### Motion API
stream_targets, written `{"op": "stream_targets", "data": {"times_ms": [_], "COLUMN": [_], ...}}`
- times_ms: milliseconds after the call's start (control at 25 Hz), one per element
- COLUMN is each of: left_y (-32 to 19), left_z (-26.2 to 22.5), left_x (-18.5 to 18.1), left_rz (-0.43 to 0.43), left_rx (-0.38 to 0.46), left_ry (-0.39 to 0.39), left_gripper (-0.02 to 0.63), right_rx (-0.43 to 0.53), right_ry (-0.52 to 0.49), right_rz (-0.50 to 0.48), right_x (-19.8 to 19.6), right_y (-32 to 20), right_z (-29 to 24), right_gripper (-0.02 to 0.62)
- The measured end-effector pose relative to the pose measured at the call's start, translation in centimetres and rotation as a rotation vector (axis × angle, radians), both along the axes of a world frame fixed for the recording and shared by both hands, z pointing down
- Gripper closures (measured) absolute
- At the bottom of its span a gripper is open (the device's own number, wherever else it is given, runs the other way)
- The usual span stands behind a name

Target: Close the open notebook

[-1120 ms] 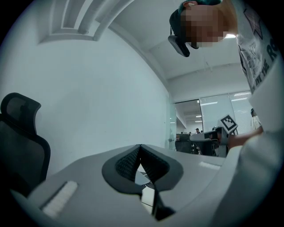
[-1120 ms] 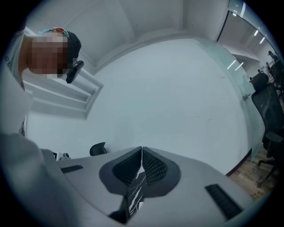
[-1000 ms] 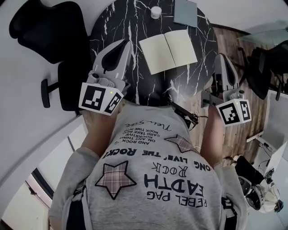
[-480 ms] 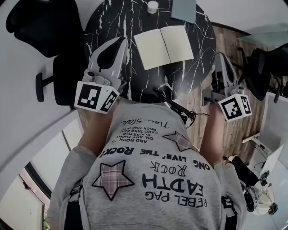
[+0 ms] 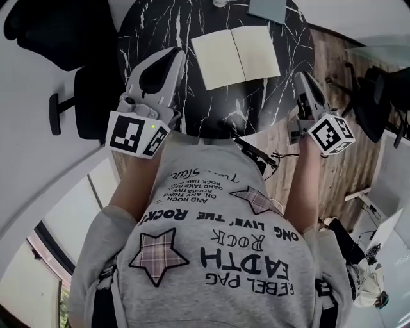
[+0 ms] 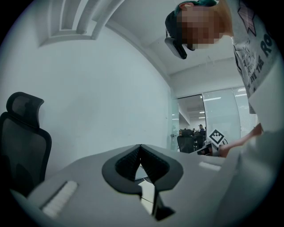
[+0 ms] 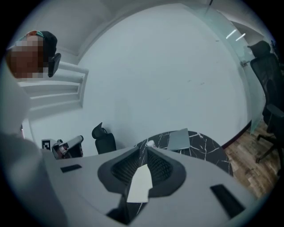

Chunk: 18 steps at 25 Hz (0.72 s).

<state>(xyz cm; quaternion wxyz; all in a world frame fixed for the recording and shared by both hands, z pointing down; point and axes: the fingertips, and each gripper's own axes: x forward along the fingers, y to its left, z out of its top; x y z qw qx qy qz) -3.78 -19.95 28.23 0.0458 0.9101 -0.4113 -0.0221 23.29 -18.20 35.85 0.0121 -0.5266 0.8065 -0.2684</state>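
The open notebook [image 5: 236,56] lies flat with its cream pages up on the round black marble table [image 5: 160,25]. My left gripper [image 5: 177,54] is shut and empty over the table's left part, its tips left of the notebook and apart from it. In the left gripper view that gripper [image 6: 141,146] points level at a white wall. My right gripper [image 5: 298,75] is shut with nothing in it, at the table's right rim, right of the notebook. In the right gripper view a cream page of the notebook [image 7: 141,182] shows through the gap behind the closed tips of the right gripper [image 7: 146,147].
A grey closed book [image 5: 266,8] and a small white round thing [image 5: 219,2] lie at the table's far side. Black office chairs stand at the left [image 5: 38,29] and the right [image 5: 378,96]. A wooden floor [image 5: 288,154] runs right of the table.
The right gripper has dropped and swung in toward the table's right rim, tilting downward. The left gripper has sunk a little. Both have stayed shut, and the notebook has not moved.
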Motion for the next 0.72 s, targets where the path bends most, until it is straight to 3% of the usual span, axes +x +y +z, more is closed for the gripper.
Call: {"op": "stream_targets", "data": {"times_ms": [200, 320, 400, 720], "left_y": [0.3, 0.2, 0.1, 0.2], "left_z": [1.2, 2.3, 3.1, 4.5], "left_x": [0.4, 0.5, 0.6, 1.4], "left_rz": [0.0, -0.005, -0.007, 0.005], "left_rx": [0.003, -0.003, -0.014, -0.03], "left_ry": [-0.023, -0.033, -0.038, -0.066], "left_gripper": [0.597, 0.597, 0.597, 0.597], "right_rx": [-0.062, -0.132, -0.193, -0.396], "right_ry": [-0.071, -0.091, -0.092, -0.111], "right_rz": [-0.003, -0.034, -0.054, -0.083], "right_x": [0.1, -0.5, -0.8, -1.1], "right_y": [-0.2, -0.4, -0.2, 1.0], "right_z": [2.9, 5.8, 8.1, 17.8], "right_gripper": [0.567, 0.463, 0.431, 0.403]}}
